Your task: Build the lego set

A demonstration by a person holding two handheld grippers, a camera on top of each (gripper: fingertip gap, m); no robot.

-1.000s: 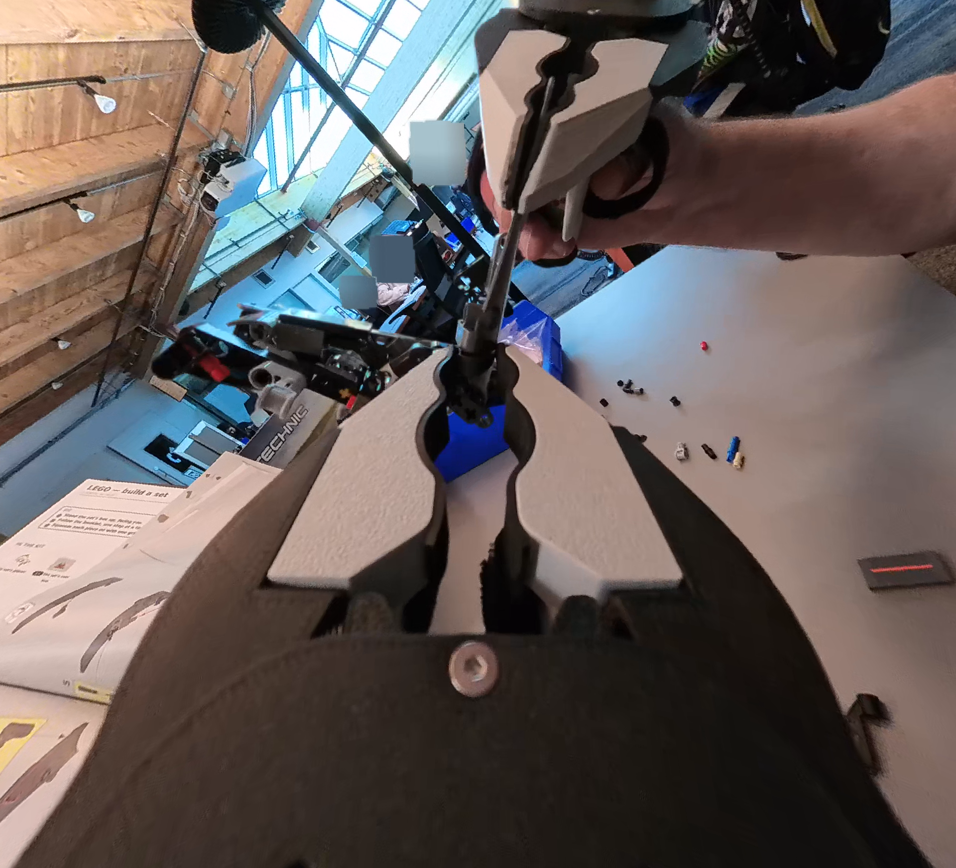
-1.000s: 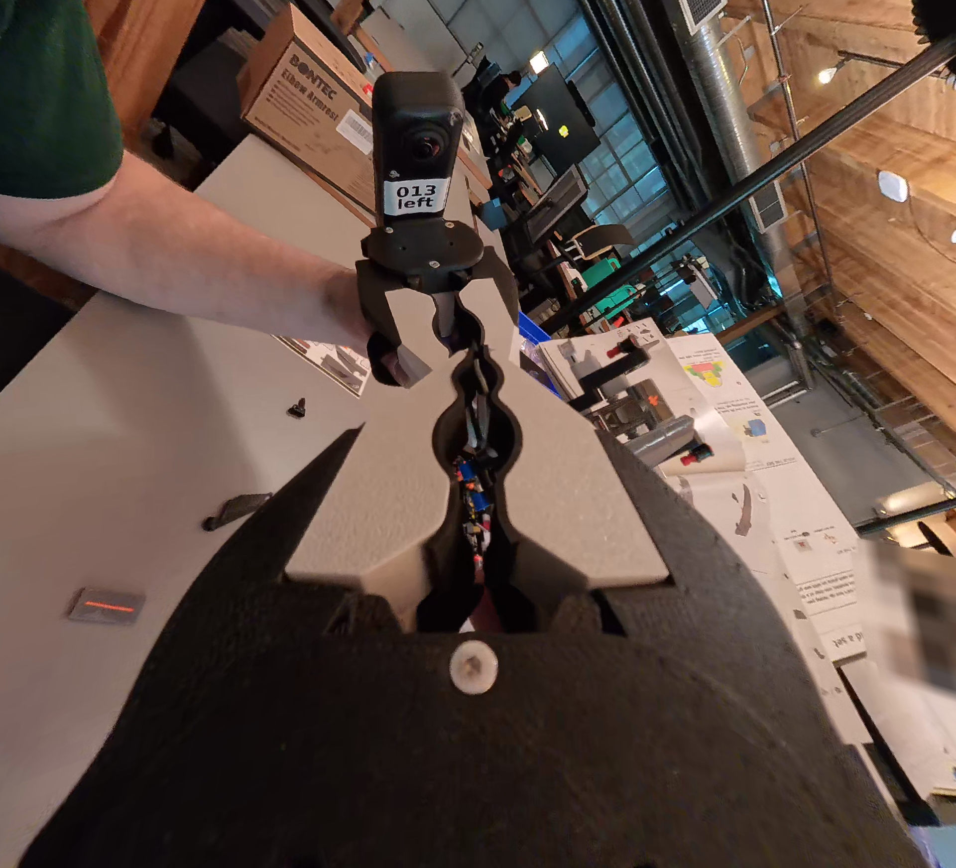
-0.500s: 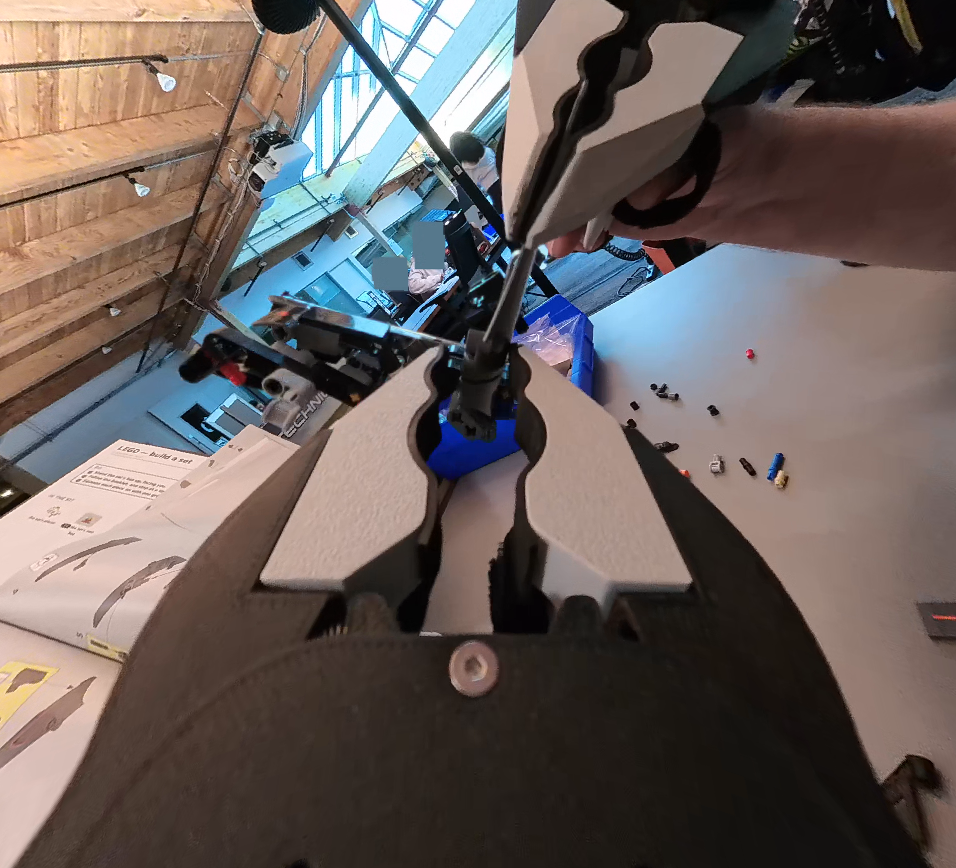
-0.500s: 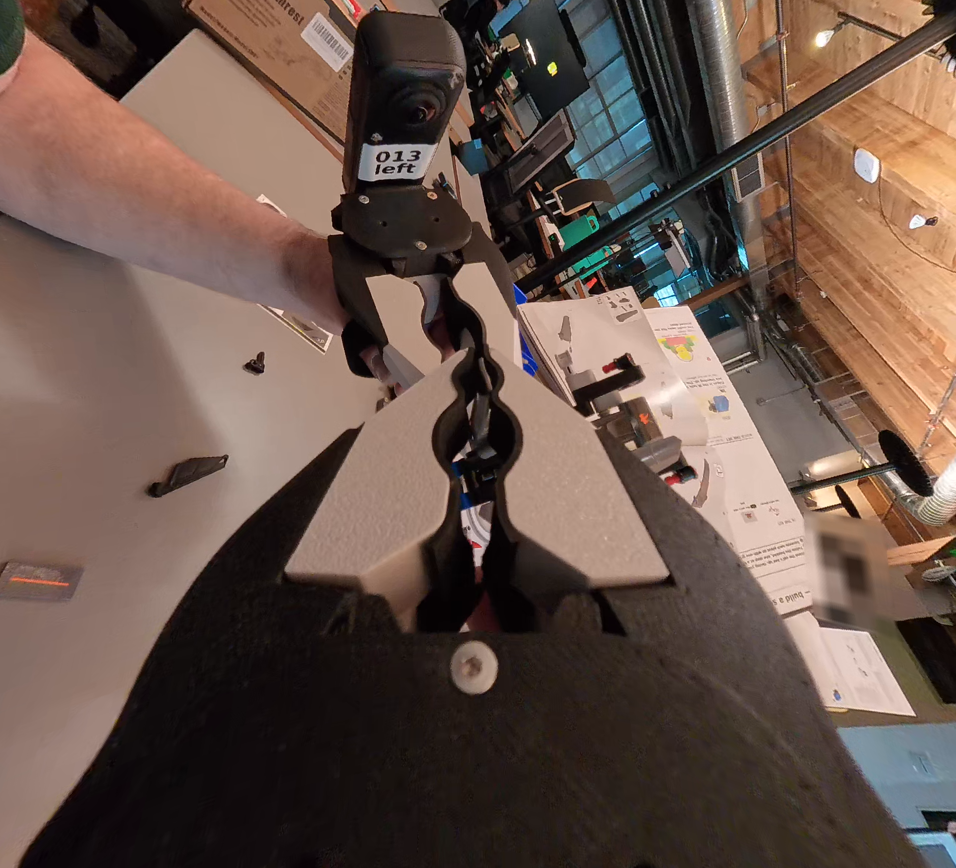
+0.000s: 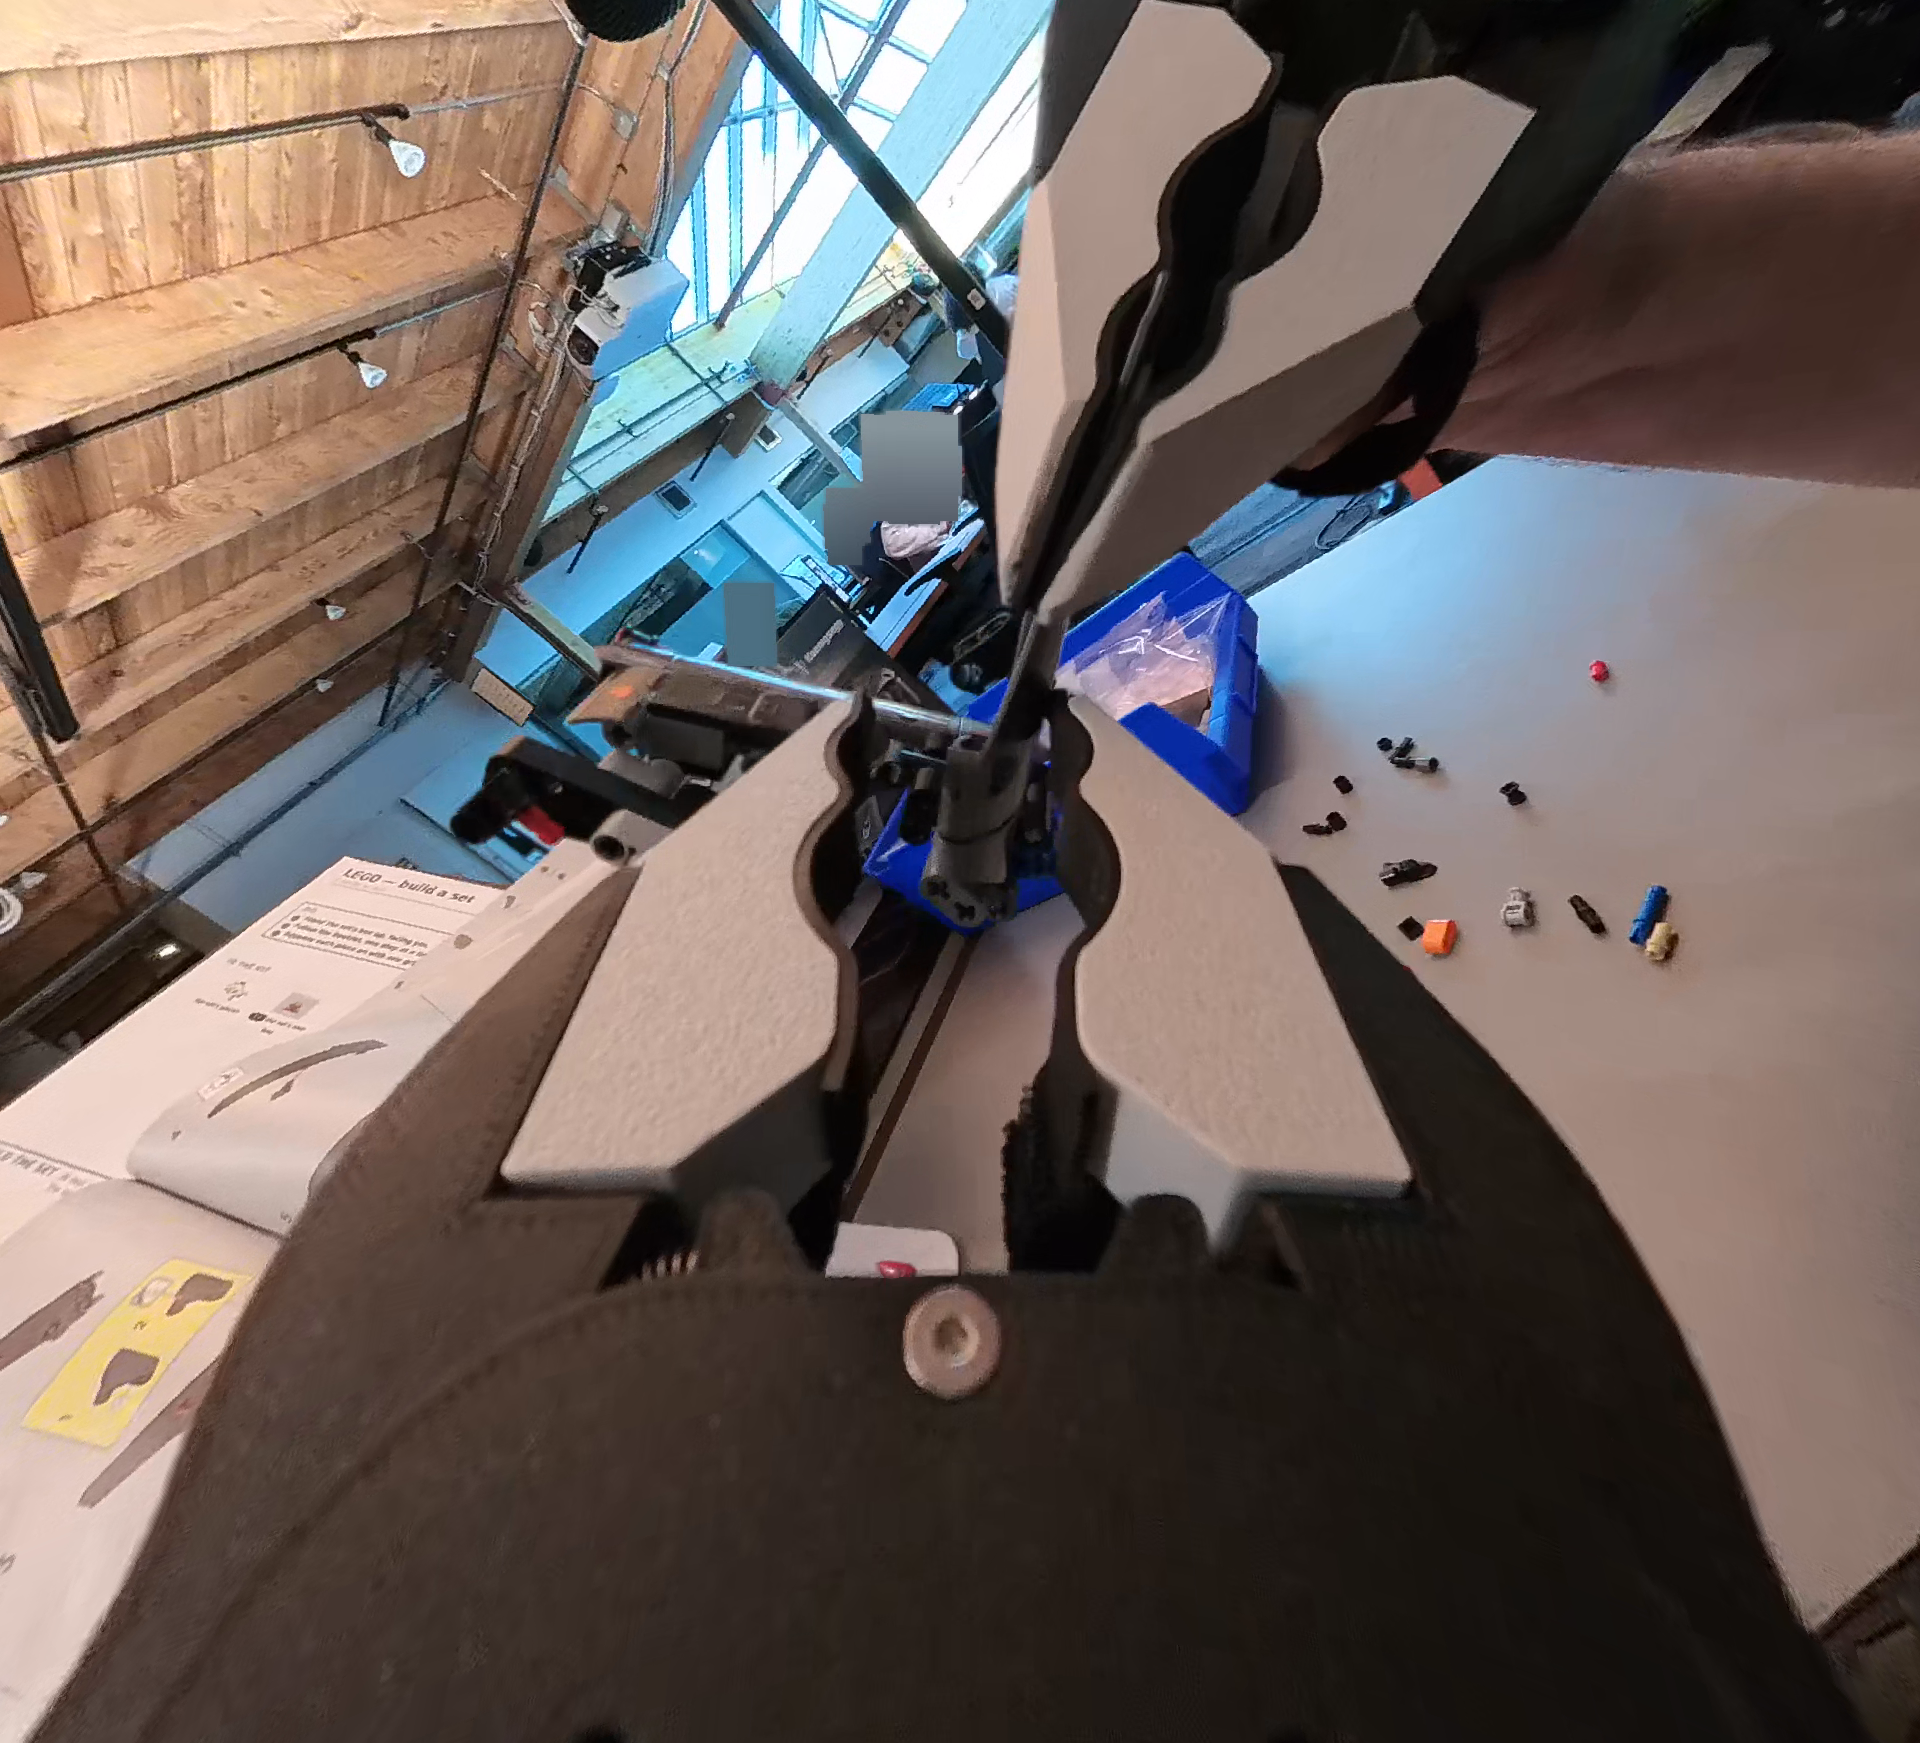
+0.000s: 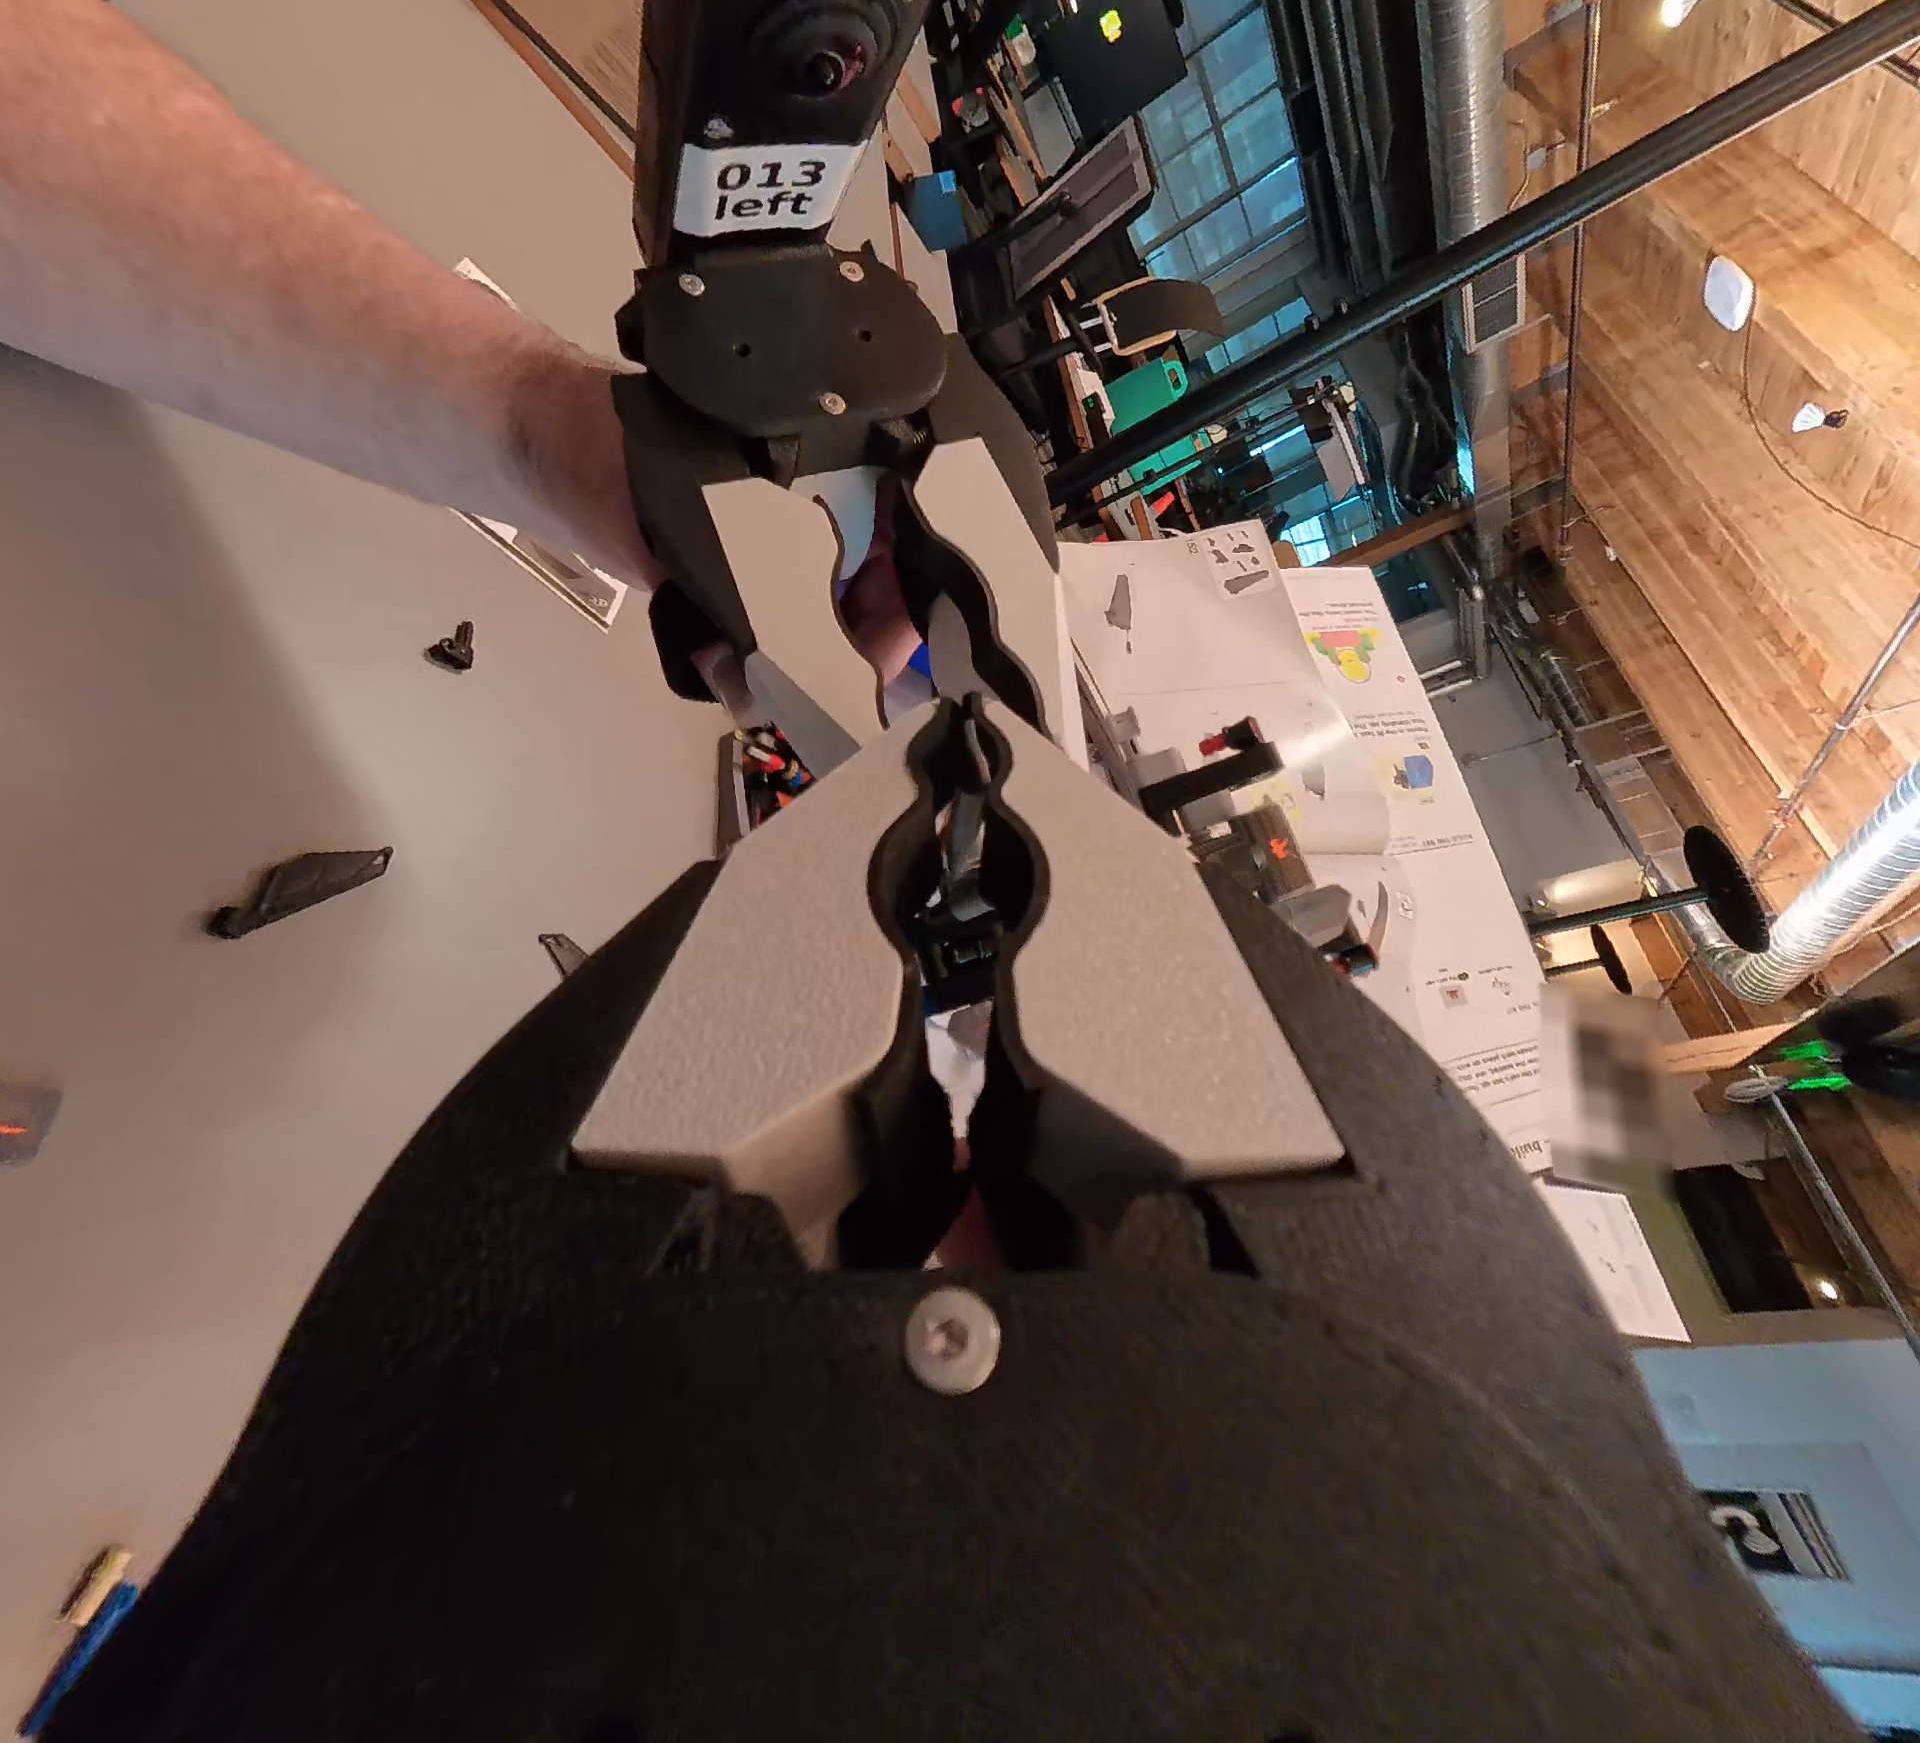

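My right gripper is shut on a thin black axle and holds it in the air. In the left wrist view the right gripper points down at me. The axle sticks out of its tips, and a grey connector piece sits on the axle's lower end. My left gripper is open, with one finger on each side of the connector and a small gap to it. Both grippers face each other tip to tip above the grey table.
A blue bin with a plastic bag stands behind the grippers. Several small loose pieces lie on the table to the right. A partly built black model and open instruction sheets are on the left. Black parts lie near the forearm. My right fingertips sit around 4 centimeters from my left ones.
My left gripper's jaws have opened away from the grey connector. The two grippers have come closer together, and the right gripper still holds the axle.
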